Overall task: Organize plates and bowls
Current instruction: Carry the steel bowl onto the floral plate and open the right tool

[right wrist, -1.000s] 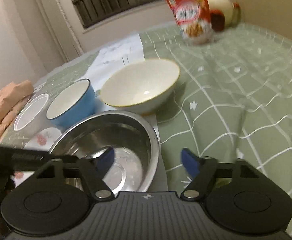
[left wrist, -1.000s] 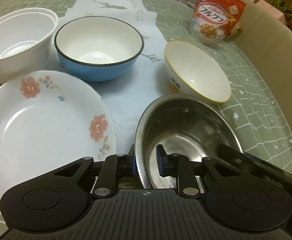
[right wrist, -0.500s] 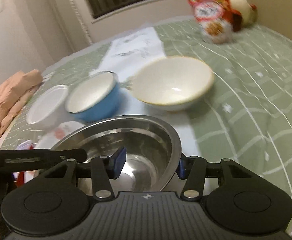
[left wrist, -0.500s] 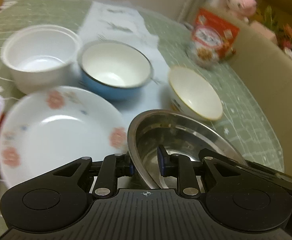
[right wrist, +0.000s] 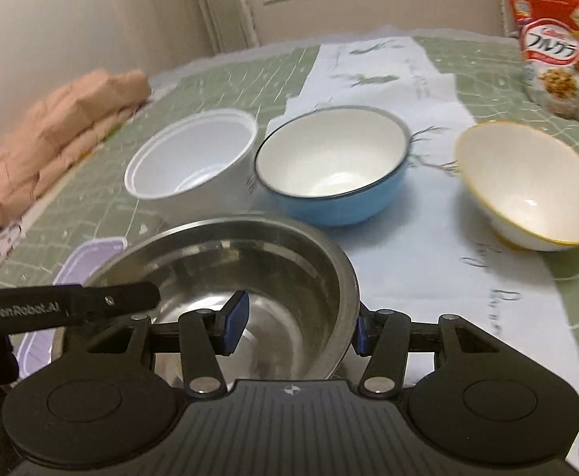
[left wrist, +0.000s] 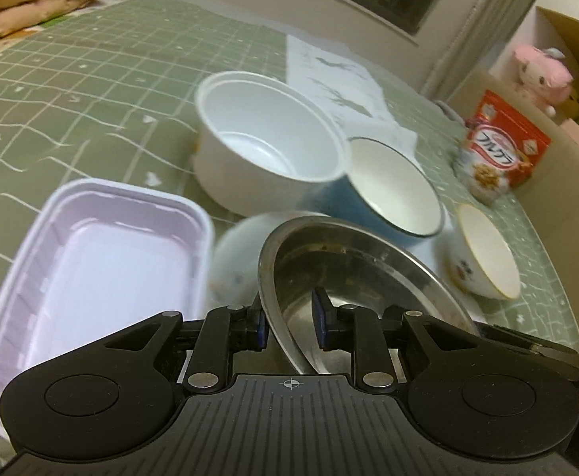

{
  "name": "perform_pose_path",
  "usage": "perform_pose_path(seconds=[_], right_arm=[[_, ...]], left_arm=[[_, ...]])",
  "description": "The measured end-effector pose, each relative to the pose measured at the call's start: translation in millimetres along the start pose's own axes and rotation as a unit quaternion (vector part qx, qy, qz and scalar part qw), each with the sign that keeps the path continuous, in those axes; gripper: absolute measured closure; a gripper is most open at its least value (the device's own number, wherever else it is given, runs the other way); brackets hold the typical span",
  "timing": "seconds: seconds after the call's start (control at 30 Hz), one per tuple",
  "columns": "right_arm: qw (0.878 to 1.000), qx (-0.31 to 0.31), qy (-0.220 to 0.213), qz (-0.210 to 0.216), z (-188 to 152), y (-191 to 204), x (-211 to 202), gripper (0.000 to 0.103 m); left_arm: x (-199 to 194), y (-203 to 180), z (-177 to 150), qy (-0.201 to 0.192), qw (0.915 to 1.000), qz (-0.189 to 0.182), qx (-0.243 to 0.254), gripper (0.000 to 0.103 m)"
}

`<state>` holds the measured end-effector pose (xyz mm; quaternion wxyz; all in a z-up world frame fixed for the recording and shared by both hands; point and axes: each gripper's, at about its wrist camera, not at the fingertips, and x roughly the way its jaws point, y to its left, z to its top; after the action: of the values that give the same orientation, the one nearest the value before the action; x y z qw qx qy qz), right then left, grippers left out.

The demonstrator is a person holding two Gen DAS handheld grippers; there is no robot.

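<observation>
Lifted leftward, shiny steel bowl [left wrist: 352,277] now tilts.

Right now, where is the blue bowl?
In the right wrist view the blue enamel bowl sits mid-table on the white paper, between the white plastic bowl and the yellow-rimmed white bowl.

From my right wrist view, the steel bowl [right wrist: 257,277] sits nearest; behind it, left to right, stand the plastic bowl [right wrist: 194,162], enamel bowl [right wrist: 331,166] and rimmed bowl [right wrist: 527,186]; the cereal bag [right wrist: 553,45] lies far right.
</observation>
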<state>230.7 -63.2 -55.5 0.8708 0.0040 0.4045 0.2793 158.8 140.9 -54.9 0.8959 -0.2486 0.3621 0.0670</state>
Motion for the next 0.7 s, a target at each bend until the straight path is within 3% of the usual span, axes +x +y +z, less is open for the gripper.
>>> perform_pose_path(seconds=[0.13, 0.33, 0.47, 0.6, 0.7], right_arm=[[1.000, -0.009, 0.015, -0.007, -1, 11, 13, 0.051], [0.998, -0.035, -0.024, -0.044, 2, 15, 2, 0.051], [0.997, -0.025, -0.031, -0.071, 3, 6, -2, 0.047], [0.998, 0.026, 0.010, -0.053, -7, -11, 6, 0.045], [0.997, 0.063, 0.032, -0.024, -14, -20, 13, 0.040]], left_arm=[[4, 12, 4, 0.001, 1.0000, 0.004, 0.007, 0.079], [3, 18, 16, -0.037, 0.9980, 0.016, 0.048, 0.078], [20, 12, 34, -0.020, 0.9957, 0.024, 0.087, 0.076], [42, 5, 44, 0.012, 0.9935, 0.022, 0.111, 0.075], [52, 4, 45, 0.023, 0.9933, 0.017, 0.112, 0.067]])
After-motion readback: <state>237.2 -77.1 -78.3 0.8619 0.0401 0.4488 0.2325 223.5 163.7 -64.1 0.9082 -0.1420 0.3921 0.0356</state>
